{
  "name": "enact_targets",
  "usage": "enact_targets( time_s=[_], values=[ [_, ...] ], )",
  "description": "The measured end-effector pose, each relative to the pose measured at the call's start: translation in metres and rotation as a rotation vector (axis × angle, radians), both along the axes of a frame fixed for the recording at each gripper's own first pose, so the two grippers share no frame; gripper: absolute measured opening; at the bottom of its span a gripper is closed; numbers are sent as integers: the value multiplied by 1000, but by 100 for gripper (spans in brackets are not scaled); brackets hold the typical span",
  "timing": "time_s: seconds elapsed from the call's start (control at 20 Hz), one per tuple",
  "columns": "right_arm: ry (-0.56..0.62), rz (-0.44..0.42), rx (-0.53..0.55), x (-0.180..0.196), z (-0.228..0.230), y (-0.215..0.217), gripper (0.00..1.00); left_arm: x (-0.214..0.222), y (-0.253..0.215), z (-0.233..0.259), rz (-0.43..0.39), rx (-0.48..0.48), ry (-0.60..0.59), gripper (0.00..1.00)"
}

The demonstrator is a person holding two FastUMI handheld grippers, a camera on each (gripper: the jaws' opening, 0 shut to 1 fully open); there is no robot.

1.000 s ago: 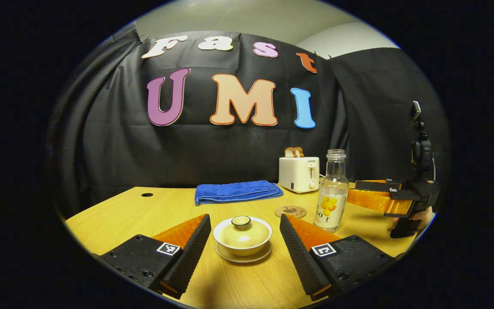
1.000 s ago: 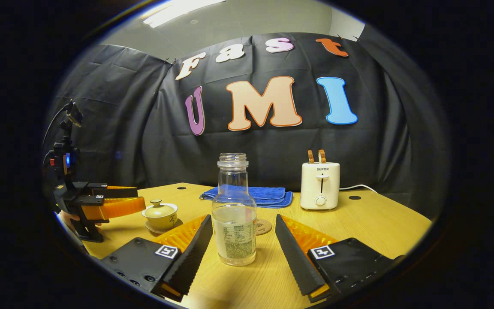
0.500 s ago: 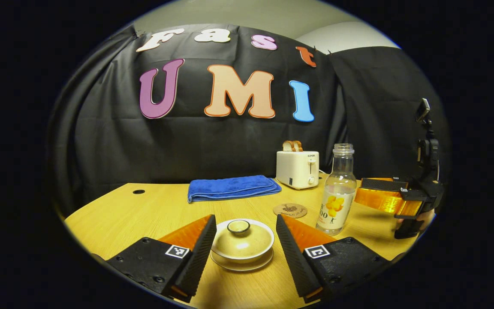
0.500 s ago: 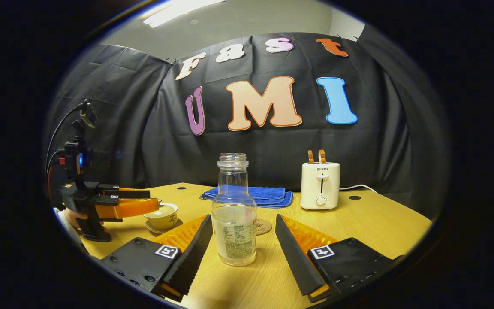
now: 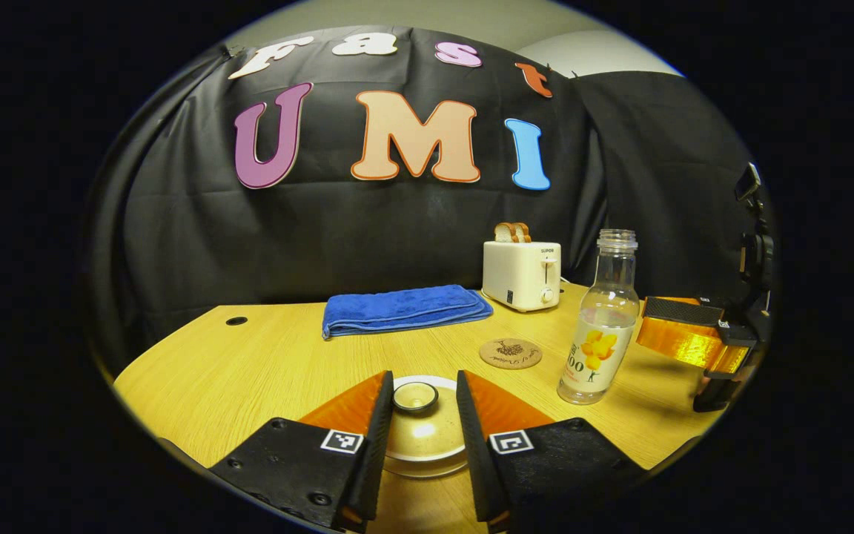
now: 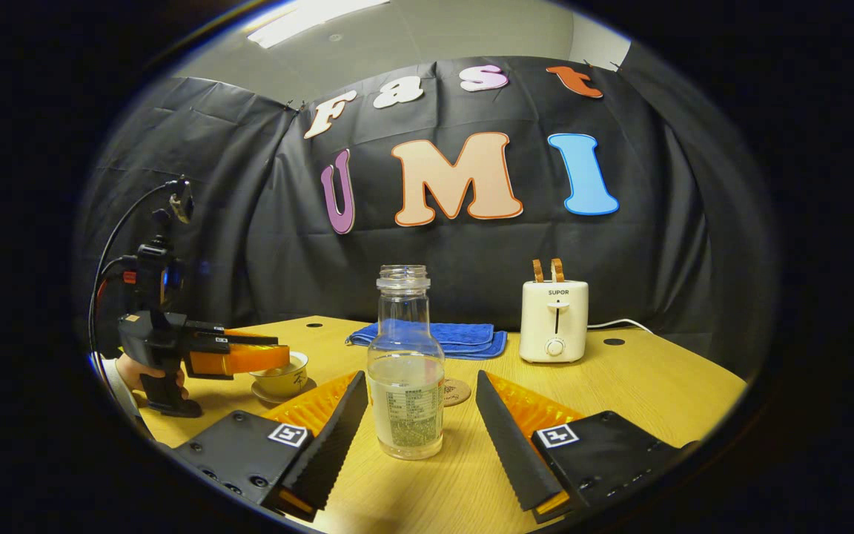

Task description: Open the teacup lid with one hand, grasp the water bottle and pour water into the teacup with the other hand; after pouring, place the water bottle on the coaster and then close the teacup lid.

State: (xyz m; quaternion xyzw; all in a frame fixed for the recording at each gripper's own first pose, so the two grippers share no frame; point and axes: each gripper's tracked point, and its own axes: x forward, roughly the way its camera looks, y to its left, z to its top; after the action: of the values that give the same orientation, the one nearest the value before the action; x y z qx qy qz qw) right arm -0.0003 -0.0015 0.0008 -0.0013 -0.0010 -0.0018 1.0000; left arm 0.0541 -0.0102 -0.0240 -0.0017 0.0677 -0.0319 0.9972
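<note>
The left gripper point(image 5: 421, 400) brackets the teacup lid point(image 5: 416, 397) knob, contact unclear; at two o'clock, the part-filled water bottle point(image 6: 405, 371) stands between the right gripper's point(image 6: 419, 411) spread fingers.

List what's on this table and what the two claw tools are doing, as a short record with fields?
Teacup lid: on cup, knob between left gripper fingers; contact unclear
Water bottle: upright, uncapped, partly filled, between open right gripper fingers, not touched
Coaster: bare, beside bottle
Toaster: at back, bread in its slots
Blue towel: folded
Table: wood
</note>
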Motion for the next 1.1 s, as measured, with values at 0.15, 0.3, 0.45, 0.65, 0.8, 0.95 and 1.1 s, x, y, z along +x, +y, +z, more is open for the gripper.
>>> enact_targets(
  time_s=[0.15,0.3,0.45,0.65,0.8,0.95,1.1],
  values=[
    [0,0,0,0,-1,0,95,1,3,0,13,0,-4,45],
    [0,0,0,0,-1,0,95,2,4,0,17,-5,-10,29],
    [0,0,0,1,0,-1,95,1,3,1,16,-6,-14,29],
    [0,0,-1,1,-1,-1,95,1,7,4,32,-11,-39,28],
    [0,0,0,1,0,-1,95,-3,11,14,51,-25,-95,28],
    [2,10,0,1,-1,1,95,-5,17,14,72,-16,-103,28],
    [11,29,1,3,-3,4,95,-12,28,17,105,-8,-119,28]
  ],
)
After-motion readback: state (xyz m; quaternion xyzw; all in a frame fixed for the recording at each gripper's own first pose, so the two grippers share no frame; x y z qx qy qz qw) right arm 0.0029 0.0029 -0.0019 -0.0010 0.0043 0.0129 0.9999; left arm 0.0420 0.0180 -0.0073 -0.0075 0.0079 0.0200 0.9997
